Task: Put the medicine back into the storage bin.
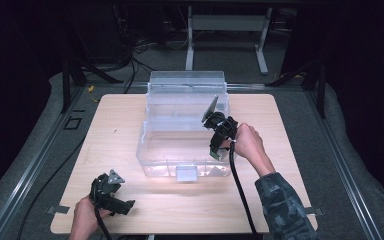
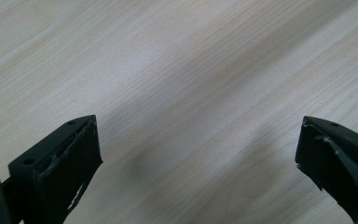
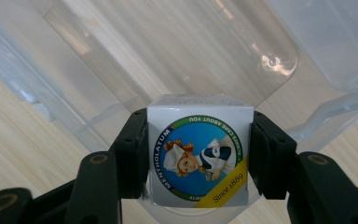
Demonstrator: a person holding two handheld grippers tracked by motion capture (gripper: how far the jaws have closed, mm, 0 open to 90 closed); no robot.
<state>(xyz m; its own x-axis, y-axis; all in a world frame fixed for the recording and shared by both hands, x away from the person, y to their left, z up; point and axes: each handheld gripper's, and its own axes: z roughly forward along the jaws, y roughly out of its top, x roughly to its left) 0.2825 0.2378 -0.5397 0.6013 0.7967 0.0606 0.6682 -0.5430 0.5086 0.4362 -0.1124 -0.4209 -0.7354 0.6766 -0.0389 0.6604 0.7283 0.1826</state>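
Clear plastic forms the big storage box at the middle of the pale wooden tabletop; its lid stands open at the far side, and a small latch tab sits on the middle of its near wall. Every place below is given from this box.

At the box's right rim, the right gripper is held by the person's right hand, tipped down over the right end of the box's near part. In the right gripper view, the right gripper has its two black fingers pressed against opposite sides of a small white carton, so the fingers stand at a middling width, clamped on that carton. The carton's facing end carries a round blue and green label with a nurse figure, the word Mentholatum and a yellow band reading "Since 1889". Behind the carton lie the box's transparent walls and floor, with the wood grain showing through them. Whether the carton touches the box floor cannot be told.

Well apart from the box, off its near left corner toward the tabletop's front edge, the left gripper lies low in the person's left hand, the grey three-cornered plate on top. In the left gripper view, the left gripper has its fingers spread wide, with bare wood between them.

A dark cable trails from the right gripper back past the box's near right corner, beside the camouflage sleeve.
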